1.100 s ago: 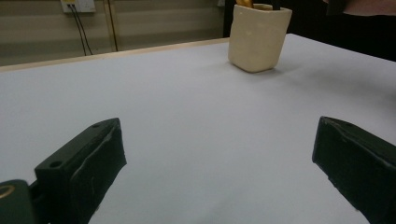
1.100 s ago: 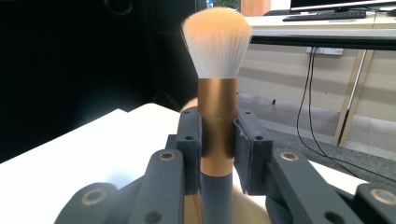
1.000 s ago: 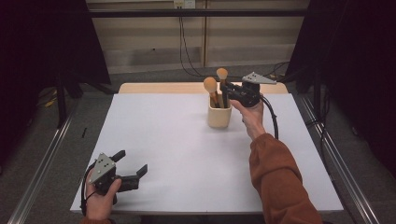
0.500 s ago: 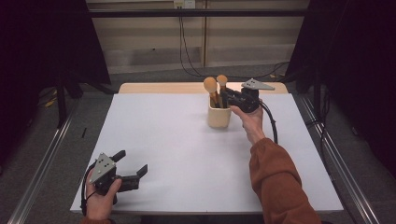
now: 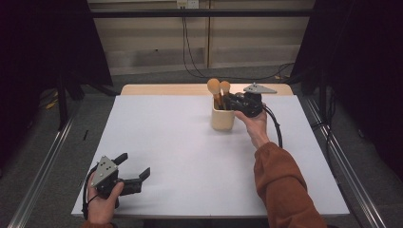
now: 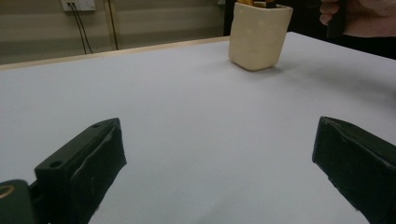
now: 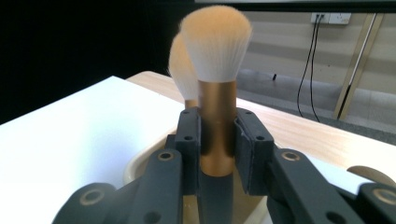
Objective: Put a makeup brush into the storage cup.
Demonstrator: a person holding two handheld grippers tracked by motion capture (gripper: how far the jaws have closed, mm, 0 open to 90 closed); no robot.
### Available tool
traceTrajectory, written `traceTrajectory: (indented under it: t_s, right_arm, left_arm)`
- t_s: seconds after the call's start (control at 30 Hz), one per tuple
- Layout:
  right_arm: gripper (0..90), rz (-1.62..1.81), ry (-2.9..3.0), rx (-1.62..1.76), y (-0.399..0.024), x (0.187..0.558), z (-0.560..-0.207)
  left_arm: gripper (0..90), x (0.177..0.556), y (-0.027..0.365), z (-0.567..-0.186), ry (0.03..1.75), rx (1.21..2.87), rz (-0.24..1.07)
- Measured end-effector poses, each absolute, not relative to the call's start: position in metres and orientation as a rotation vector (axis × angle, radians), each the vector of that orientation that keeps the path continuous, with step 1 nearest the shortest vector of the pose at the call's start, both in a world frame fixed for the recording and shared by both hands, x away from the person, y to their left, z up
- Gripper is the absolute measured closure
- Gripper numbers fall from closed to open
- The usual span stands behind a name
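Observation:
A cream cup [image 5: 222, 118] stands at the back of the white table [image 5: 180, 152]; two makeup brushes rise from it. My right gripper [image 5: 233, 100] reaches the cup from the right. It is shut on the gold ferrule of the nearer brush [image 7: 216, 126], whose tuft [image 5: 225, 87] stands upright. Its jaws have just been opening slightly, and the pads still touch the ferrule. The second brush [image 7: 182, 70] stands just behind. My left gripper [image 5: 134, 165] rests open near the front left corner, with nothing between its fingers [image 6: 88, 158]. The cup [image 6: 259, 35] is far ahead of it.
A wooden strip [image 5: 166, 89] runs along the table's far edge, and cables [image 5: 190, 52] hang down the wall behind. Metal rails [image 5: 47, 156] flank the table on both sides. The right forearm in an orange sleeve [image 5: 280, 185] crosses the right half of the table.
The right gripper has come down with the brush, so the tuft now stands lower, level with the other brush in the cup. The left gripper has stayed put.

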State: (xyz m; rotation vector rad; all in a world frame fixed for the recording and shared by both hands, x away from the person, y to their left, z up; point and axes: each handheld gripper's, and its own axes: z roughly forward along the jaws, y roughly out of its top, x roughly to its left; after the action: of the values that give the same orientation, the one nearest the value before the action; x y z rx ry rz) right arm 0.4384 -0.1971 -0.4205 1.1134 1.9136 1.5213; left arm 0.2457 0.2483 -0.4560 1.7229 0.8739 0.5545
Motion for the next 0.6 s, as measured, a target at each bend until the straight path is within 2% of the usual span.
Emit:
traceTrajectory:
  t_s: [0.2,0.37,0.43,0.5,0.57,0.6]
  right_arm:
    - [68.0,1.527,1.916,1.111,-0.1987,0.4383,-0.4194]
    - [58.1,1.528,1.916,1.117,-0.2015,0.4374,-0.4205]
    - [51.4,1.532,1.909,1.125,-0.2022,0.4371,-0.4204]
    - [50.9,1.527,1.909,1.11,-0.2023,0.4352,-0.4196]
    - [45.2,1.527,1.911,1.105,-0.2021,0.4332,-0.4192]
    - [45.1,1.535,1.915,1.1,-0.2022,0.4322,-0.419]
  left_arm:
    - [2.4,0.246,0.2482,-0.4563,0.879,1.716,0.553]
    - [2.4,0.247,0.2476,-0.4564,0.884,1.713,0.55]
    - [2.4,0.2473,0.2472,-0.4563,0.884,1.716,0.55]
    - [2.4,0.2478,0.2469,-0.4564,0.883,1.717,0.549]
    - [2.4,0.2481,0.2468,-0.4563,0.886,1.715,0.551]
    - [2.3,0.2482,0.2468,-0.4561,0.888,1.712,0.55]
